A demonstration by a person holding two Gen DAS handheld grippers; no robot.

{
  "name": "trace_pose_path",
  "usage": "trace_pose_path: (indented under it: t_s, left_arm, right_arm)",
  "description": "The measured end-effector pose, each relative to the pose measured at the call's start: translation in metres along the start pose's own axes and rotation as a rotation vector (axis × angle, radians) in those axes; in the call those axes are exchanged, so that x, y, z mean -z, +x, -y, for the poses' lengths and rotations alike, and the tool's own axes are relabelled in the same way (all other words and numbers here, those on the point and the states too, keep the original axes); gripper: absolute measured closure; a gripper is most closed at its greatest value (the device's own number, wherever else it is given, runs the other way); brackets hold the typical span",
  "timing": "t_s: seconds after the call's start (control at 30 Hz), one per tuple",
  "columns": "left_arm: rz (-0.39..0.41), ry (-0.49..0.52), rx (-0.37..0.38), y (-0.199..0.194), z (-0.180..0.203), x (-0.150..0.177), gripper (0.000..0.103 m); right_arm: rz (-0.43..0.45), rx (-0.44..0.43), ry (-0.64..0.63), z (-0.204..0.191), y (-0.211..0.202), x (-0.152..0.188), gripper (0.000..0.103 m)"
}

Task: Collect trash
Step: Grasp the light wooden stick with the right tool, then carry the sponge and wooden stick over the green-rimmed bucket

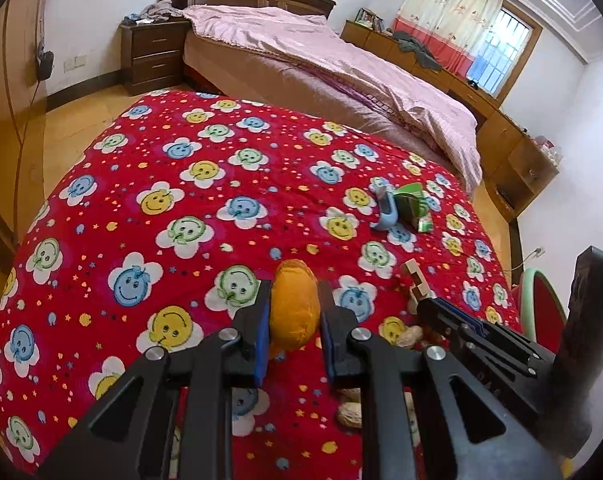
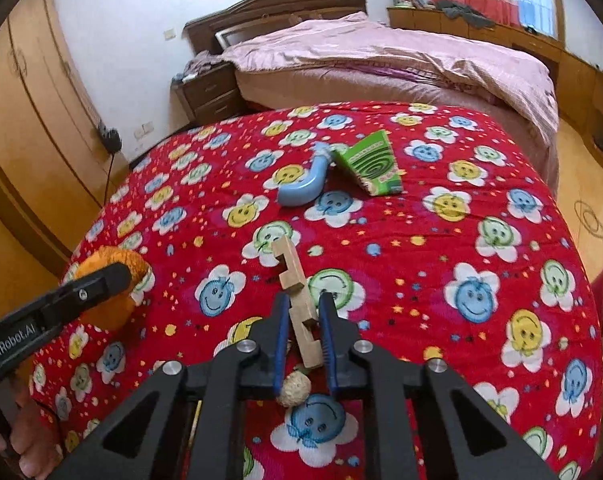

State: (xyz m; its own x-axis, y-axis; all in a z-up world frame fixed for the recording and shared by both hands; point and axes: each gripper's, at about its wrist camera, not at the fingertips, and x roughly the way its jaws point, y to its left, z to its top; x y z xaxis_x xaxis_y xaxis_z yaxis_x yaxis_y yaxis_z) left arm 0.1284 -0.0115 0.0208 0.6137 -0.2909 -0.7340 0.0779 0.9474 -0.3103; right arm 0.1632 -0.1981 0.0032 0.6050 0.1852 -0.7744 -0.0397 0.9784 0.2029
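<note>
Both pairs of jaws are nearly closed, each on something. Your left gripper has its blue pads pressed against the two sides of an orange peel, which stands up between the fingers above the red smiley-flower blanket. Your right gripper has a notched wooden block between its pads; the block runs lengthways up through the gap, its upper end leaning away from you and to the left, and the pads appear to meet its sides, though contact on the left pad is hard to confirm.

Peanut shells lie on the blanket under and just right of your left gripper, and one more pale round shell sits directly below your right gripper's fingers. Farther off on the blanket, a light-blue curved plastic piece lies just beside a green box with a spiral print; the two seem to touch at the blue piece's upper end. In the right wrist view your left gripper shows at the left edge with the peel in it, well apart from the block, and your hand holds its grip below.

Beyond the blanket stands a bed with a pink cover, and a dark wooden nightstand is next to its headboard.
</note>
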Motion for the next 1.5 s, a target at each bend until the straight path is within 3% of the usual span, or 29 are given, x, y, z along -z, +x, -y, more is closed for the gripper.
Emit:
trace_pose_path:
  t_s: [0.43, 0.83, 1.5]
  left_arm:
    - [0.009, 0.058, 0.084, -0.026, 0.039, 0.005, 0.082]
    - [-0.016, 0.144, 0.186, -0.041, 0.093, 0.015, 0.082]
    - [-0.116, 0.383, 0.376, -0.021, 0.239, 0.03, 0.082]
  right_arm:
    - [0.123, -0.028, 0.159, 0.041, -0.069, 0.013, 0.086]
    - [0.242, -0.002, 0.267, 0.084, -0.136, 0.035, 0.086]
    - [0.377, 0.148, 0.466, 0.189, -0.212, 0.076, 0.086]
